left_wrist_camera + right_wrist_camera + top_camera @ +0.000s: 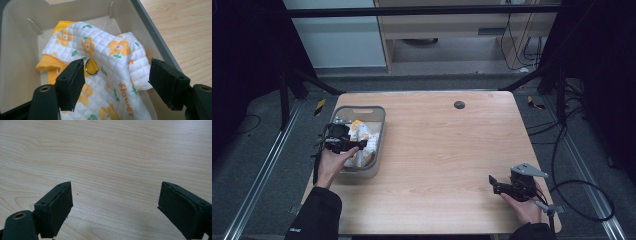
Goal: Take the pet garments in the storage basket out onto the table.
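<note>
Pale desk (pixel 437 150) bare — left hand-held gripper (pixel 115 77) hangs spread over flowered cloth (pixel 110 62) in the grey bin (pixel 379 130), ungrasped; right hand-held gripper (pixel 115 202) idles apart.

Stood on grey floor (pixel 257 150): a wooden desk (pixel 447 150) with dark grommet (pixel 459 104); black cables (pixel 584 195) trailed at right.

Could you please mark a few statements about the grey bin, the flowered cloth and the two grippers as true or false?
1. The white quilted cloth with orange flowers lies in the grey plastic bin. True.
2. The left gripper is clamped on the cloth. False: its jaws stand open around it, not pressing.
3. The right gripper holds a cup. False: it is open over the bare wooden table.
4. A metal ring sits on the cloth. True.
</note>
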Demonstrator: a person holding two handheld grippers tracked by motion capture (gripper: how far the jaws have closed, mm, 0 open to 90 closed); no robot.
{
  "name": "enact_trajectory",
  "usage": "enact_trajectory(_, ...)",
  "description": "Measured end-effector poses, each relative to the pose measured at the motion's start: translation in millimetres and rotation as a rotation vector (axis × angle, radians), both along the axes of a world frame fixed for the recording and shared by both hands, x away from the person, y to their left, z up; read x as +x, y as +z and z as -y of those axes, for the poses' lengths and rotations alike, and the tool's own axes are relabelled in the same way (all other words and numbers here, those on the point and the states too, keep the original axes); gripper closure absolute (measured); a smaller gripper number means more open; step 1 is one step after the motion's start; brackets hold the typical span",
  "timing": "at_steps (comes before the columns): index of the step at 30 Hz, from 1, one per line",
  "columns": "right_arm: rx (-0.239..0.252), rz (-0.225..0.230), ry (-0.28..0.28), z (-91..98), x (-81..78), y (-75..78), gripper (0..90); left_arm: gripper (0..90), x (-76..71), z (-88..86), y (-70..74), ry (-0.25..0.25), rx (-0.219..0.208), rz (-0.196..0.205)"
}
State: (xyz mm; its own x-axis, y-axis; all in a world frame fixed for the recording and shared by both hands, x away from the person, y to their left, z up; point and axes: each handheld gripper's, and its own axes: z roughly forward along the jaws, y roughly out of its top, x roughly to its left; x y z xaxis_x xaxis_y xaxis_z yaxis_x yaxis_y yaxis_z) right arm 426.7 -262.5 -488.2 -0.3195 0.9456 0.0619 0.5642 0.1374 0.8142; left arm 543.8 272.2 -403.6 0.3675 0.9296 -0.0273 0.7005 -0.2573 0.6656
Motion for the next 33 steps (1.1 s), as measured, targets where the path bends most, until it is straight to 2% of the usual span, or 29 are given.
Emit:
enact_trajectory(12,0.001,-0.011,0.006,-0.9,0.1,-0.3,11.9,33.9,3.9,4.9,-9.5,-0.008,0.003,-0.057)
enact_trajectory(17,-0.007,-0.011,0.010,-1.0,0.7,-1.1,11.8,35.0,5.3,6.0,-16.6,-0.015,0.022,-0.089)
enact_trajectory(23,-0.007,-0.021,0.014,-1.8,0.8,-1.5,11.5,38.3,7.3,6.6,-22.0,-0.018,0.026,-0.111)
enact_trajectory(33,-0.016,-0.021,0.021,-2.1,1.5,-2.3,11.2,55.5,9.2,5.6,-27.7,-0.036,0.007,-0.154)
